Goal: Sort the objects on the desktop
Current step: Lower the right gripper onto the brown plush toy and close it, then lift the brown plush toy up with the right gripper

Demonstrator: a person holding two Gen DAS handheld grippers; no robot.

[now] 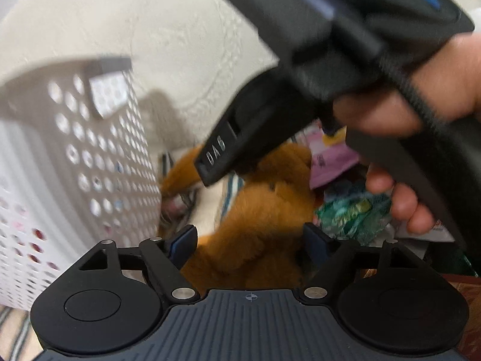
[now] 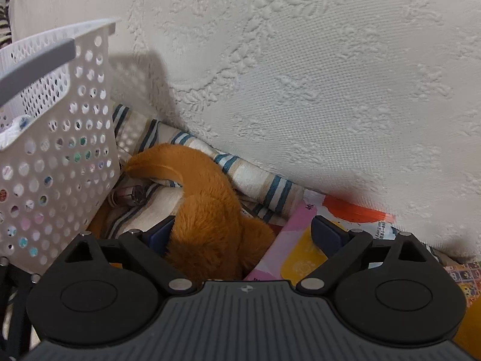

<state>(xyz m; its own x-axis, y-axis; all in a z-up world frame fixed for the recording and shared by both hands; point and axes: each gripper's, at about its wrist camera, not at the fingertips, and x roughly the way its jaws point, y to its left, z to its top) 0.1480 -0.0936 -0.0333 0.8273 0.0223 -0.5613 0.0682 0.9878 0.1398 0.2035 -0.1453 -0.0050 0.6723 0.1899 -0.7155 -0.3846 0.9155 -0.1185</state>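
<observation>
An orange plush toy [image 1: 264, 210] lies on a striped cloth beside a white perforated basket [image 1: 105, 150]. My left gripper [image 1: 249, 245] is open, its fingers standing on either side of the plush without squeezing it. In the same view a hand [image 1: 405, 114] holds the right gripper's black body, and one black finger [image 1: 216, 156] of it reaches down over the plush. In the right wrist view my right gripper [image 2: 245, 234] is open over the plush [image 2: 207, 210]. Its left pad sits against the fur and its right pad hangs over a pink and yellow packet [image 2: 288, 240].
The basket [image 2: 60, 150] holds small colourful items seen through its holes. A white embossed cushion [image 2: 300, 75] rises behind the striped cloth [image 2: 255, 177]. A green crinkled packet [image 1: 351, 213] and a pink packet [image 1: 330, 162] lie right of the plush. A small metal-capped thing [image 2: 138, 194] lies by the basket.
</observation>
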